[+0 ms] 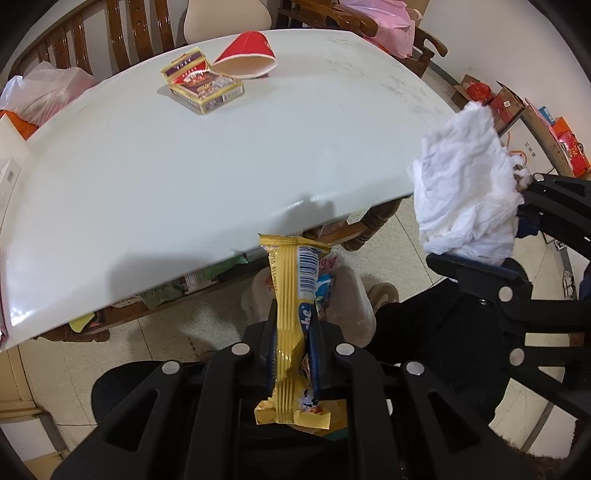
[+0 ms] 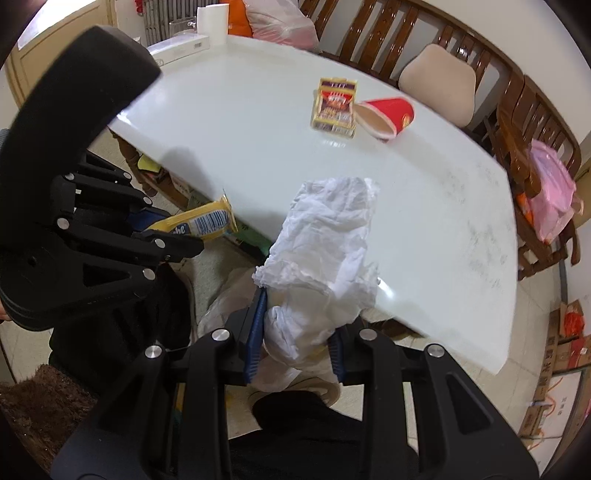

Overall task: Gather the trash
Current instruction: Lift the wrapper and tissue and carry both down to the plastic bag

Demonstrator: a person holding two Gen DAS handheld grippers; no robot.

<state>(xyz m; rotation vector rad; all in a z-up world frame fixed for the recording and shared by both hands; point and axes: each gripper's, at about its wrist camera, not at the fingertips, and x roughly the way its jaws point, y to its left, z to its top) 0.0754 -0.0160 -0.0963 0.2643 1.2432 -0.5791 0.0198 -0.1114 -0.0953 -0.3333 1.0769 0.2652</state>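
Observation:
My left gripper is shut on a yellow snack wrapper, held upright off the near edge of the white table. My right gripper is shut on a crumpled white tissue, also off the table's edge; it also shows in the left wrist view. A cigarette pack and a crushed red paper cup lie together on the far side of the table. A pale plastic bag sits on the floor below both grippers, partly hidden.
Wooden chairs ring the far side of the table. Plastic bags sit at the table's end. Cardboard boxes lie on the floor by the wall. A pink bag hangs on a chair.

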